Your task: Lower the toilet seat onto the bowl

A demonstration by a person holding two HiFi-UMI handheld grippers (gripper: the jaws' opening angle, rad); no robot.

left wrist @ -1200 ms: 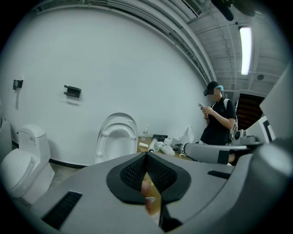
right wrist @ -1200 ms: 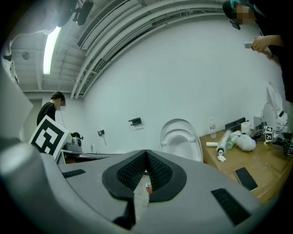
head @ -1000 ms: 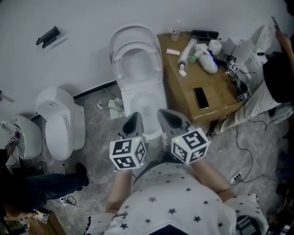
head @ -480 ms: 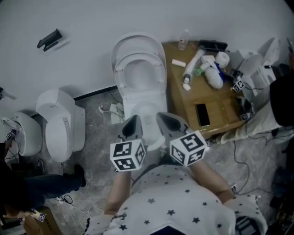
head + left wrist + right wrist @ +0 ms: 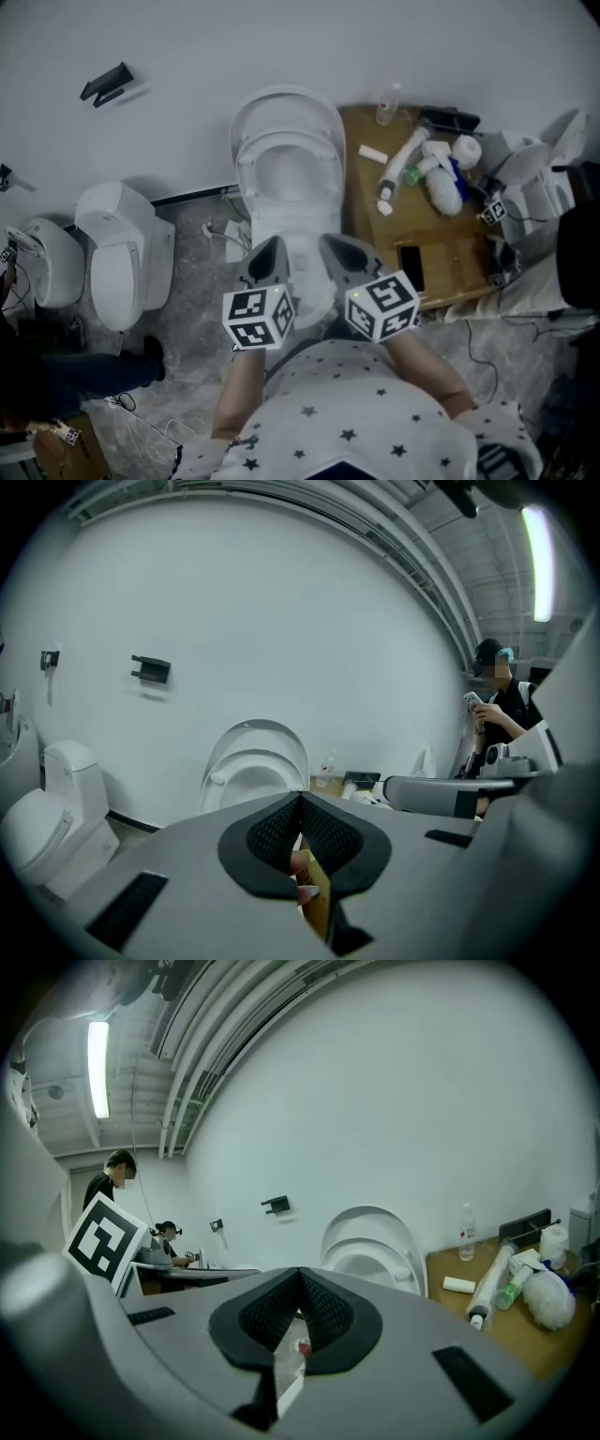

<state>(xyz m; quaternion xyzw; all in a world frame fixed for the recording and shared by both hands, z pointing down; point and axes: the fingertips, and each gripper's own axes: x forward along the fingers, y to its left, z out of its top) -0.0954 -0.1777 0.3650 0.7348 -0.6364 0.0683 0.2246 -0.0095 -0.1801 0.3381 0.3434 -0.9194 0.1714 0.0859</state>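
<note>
A white toilet stands against the wall with its seat [image 5: 287, 172] and lid [image 5: 286, 108] both raised; its bowl [image 5: 292, 239] lies open below them. The upright seat also shows in the left gripper view [image 5: 251, 772] and in the right gripper view [image 5: 375, 1262]. My left gripper [image 5: 271, 255] and right gripper [image 5: 339, 247] hover side by side over the bowl's front, short of the seat. Both are shut with nothing between the jaws, and neither touches the toilet.
A wooden table [image 5: 450, 248] right of the toilet carries a bottle [image 5: 386, 104], a roll, a brush and a phone [image 5: 410, 265]. Two more toilets [image 5: 122, 253] stand at left. Cables [image 5: 223, 232] lie on the floor. A person [image 5: 497, 700] stands at right.
Both grippers have moved forward together toward the toilet; bowl, seat and table now sit lower and nearer in the head view. The seat has stayed raised.
</note>
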